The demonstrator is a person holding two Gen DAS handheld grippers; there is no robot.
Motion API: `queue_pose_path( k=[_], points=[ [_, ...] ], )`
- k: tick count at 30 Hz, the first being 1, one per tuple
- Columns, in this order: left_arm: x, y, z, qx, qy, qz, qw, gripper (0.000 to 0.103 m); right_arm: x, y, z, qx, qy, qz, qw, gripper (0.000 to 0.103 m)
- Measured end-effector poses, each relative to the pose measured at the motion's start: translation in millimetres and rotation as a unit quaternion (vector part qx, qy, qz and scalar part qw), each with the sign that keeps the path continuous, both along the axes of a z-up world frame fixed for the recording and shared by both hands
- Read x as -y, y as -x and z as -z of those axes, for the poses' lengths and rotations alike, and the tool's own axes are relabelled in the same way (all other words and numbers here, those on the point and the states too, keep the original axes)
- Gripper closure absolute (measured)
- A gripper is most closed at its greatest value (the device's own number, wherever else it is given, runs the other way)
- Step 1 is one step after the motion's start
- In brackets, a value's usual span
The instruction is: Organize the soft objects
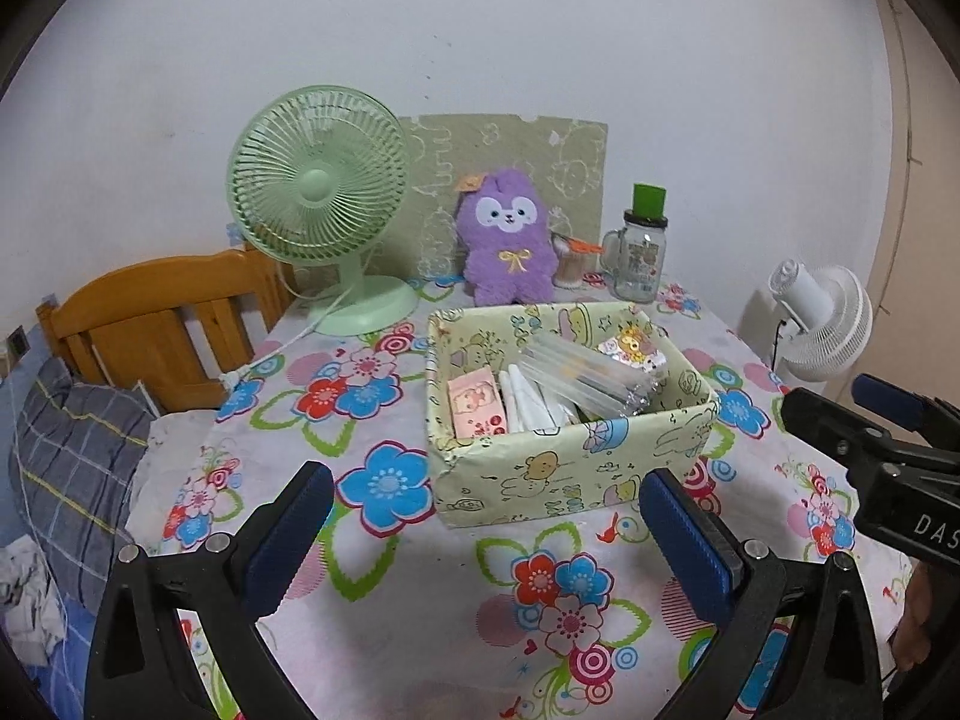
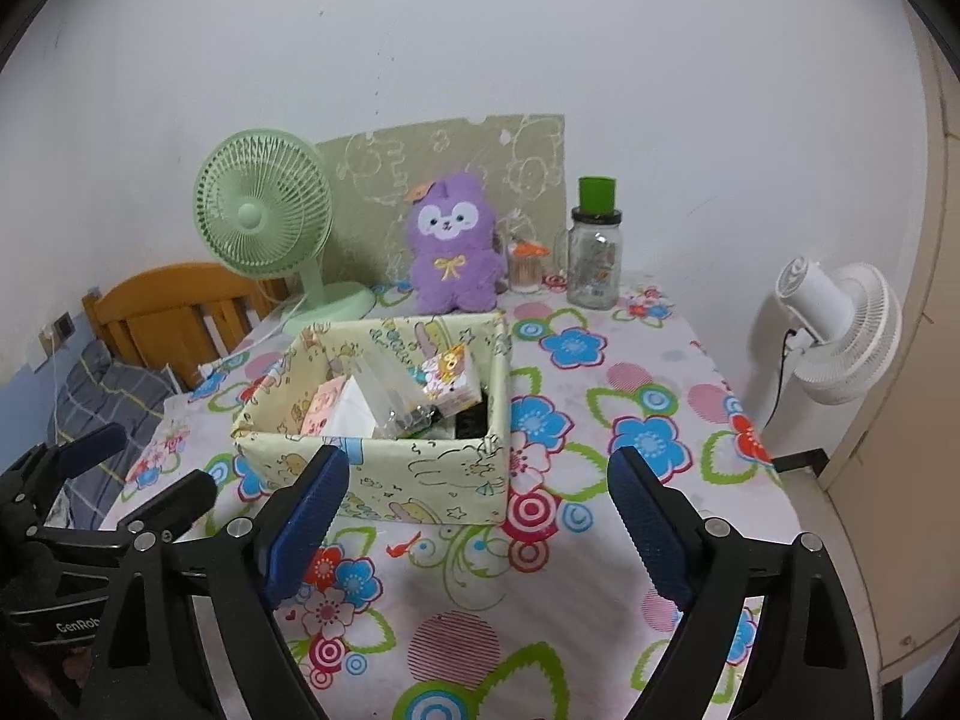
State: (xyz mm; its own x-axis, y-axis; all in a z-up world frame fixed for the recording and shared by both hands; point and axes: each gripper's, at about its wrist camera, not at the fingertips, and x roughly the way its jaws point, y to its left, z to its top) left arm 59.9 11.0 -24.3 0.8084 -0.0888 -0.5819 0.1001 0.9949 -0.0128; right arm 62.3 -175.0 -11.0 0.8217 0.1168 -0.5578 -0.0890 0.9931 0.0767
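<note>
Left wrist view. My left claw hangs above the counter with its flowered cloth, blue pads spread wide, nothing between them. Ahead of it: one pale green fabric box printed with cartoon animals, holding a pink packet, white pieces and a clear plastic bundle. Behind the box: one purple plush toy with a white face and yellow bow, upright against a green patterned board. Beside it, a green desk fan and a glass jar with a green cap. My right claw enters at the right edge.

Right wrist view. My right claw is open and empty, its left pad overlapping the box's near wall. The plush toy sits past the box. A white fan stands off the counter's right side.
</note>
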Motion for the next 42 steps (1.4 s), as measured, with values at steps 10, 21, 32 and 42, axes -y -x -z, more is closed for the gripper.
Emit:
queue_pose_path(
  k=[10,21,32,42],
  points=[
    [-7.2,26.6,-17.9,0.024,0.002,-0.031,0.9992,0.0,4.3,23.6,-11.3,0.011,0.01,0.014,1.0,0.013],
    [-6.3,40.9,-21.9,0.03,0.016,-0.023,0.9992,0.0,2.9,44.4,-21.9,0.034,0.01,0.025,0.999,0.01],
    [2.7,47.8,-26.2,0.039,0.016,-0.011,0.999,0.0,-0.4,49.5,-24.6,0.041,0.013,0.019,0.999,0.009],
    [2.9,48.9,-30.1,0.047,0.016,-0.011,0.9987,0.0,-2.3,50.6,-27.0,0.047,0.012,0.017,0.999,0.006]
  ],
)
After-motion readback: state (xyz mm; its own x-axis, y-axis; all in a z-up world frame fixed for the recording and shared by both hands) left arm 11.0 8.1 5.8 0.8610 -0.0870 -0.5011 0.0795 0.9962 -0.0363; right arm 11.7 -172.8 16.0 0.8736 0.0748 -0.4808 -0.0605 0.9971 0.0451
